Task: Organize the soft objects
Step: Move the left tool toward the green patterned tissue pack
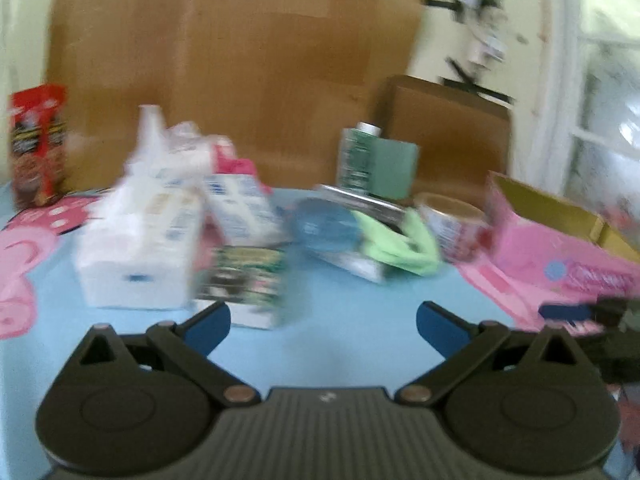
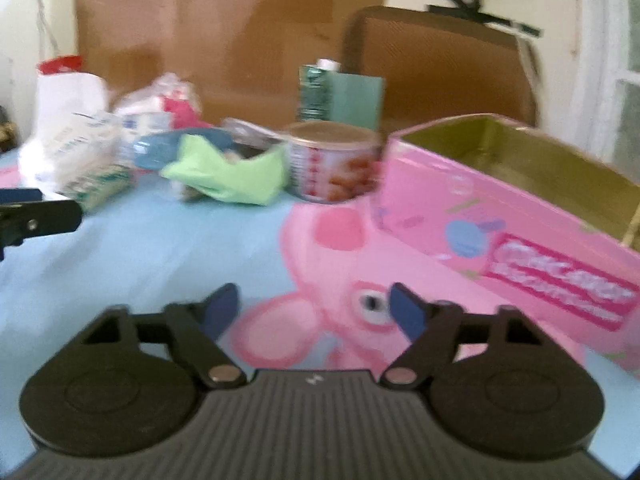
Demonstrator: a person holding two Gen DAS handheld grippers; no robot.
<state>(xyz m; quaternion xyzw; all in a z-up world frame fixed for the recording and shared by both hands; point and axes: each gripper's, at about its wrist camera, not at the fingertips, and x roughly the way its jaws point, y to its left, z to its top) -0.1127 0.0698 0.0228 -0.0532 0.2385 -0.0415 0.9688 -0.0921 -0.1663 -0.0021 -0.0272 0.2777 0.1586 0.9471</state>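
**Listener:** On the table, what sits where?

**Onlooker:** Across a pale blue cloth printed with a pink cartoon pig, a cluttered row runs along the far side. Both views are blurred. The soft green cloth (image 2: 224,176) lies crumpled near the middle of that row, just beside a short tin can (image 2: 334,160) on its right. At far left stand white tissue packs (image 1: 136,240). An open pink box (image 2: 500,208) sits on the right, nearer than the row.

**Listener:** And the two tools?

**Onlooker:** The right gripper (image 2: 314,310) hangs above the pig's face with its blue fingers apart and nothing between them. The left gripper (image 1: 324,322) is spread wider, also empty, over bare blue cloth.

**Listener:** Which one is better placed for the cloth?

**Onlooker:** From the right gripper the cloth lies farther off and to the left; from the left gripper it lies farther off and to the right. I cannot tell which is nearer. The cloth's long side runs left to right. The pink box is touching distance from the right one, I would judge.
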